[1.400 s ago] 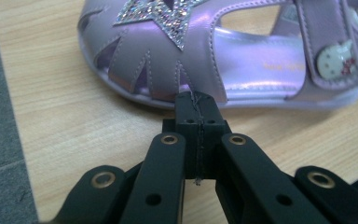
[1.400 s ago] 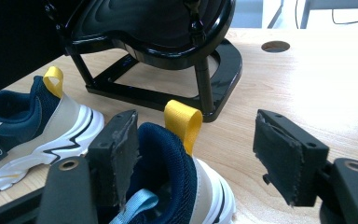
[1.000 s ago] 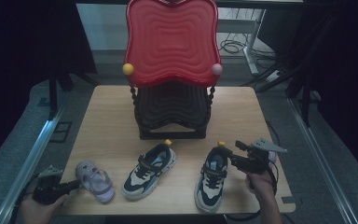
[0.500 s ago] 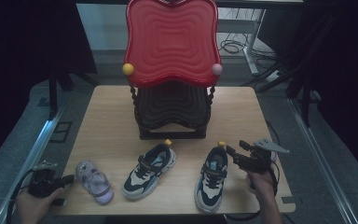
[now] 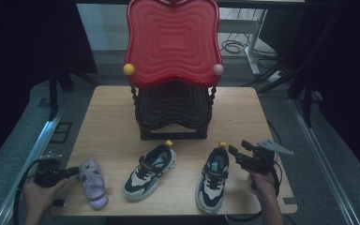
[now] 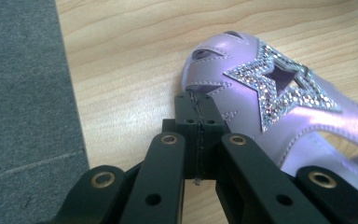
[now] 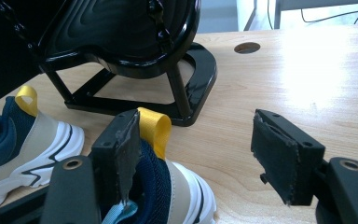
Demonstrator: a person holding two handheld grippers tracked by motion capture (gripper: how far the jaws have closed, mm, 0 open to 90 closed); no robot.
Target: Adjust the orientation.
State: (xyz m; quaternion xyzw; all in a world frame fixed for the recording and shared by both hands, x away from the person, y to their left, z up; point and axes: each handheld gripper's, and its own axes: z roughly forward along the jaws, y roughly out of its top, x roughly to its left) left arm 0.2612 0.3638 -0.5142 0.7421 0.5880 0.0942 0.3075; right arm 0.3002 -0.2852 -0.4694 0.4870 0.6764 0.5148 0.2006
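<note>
Sandal (image 5: pixel 93 183) lies toe-forward, slightly leftward — left hand-held gripper (image 6: pixel 199 116) closed, empty, beside it.

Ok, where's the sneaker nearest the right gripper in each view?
High view: the sneaker lies lower right of centre, just left of the right gripper.
Right gripper view: bottom left, its yellow heel loop beside the left-hand jaw.
Left gripper view: a lilac sandal.
Shared landmark: the black rack base.

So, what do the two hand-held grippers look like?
Both are black. The left hand-held gripper has flat linkage arms with brass-ringed holes and a dark cable looping behind it. The right hand-held gripper has rectangular pads with worn faces and carries a grey three-cornered plate on top.
</note>
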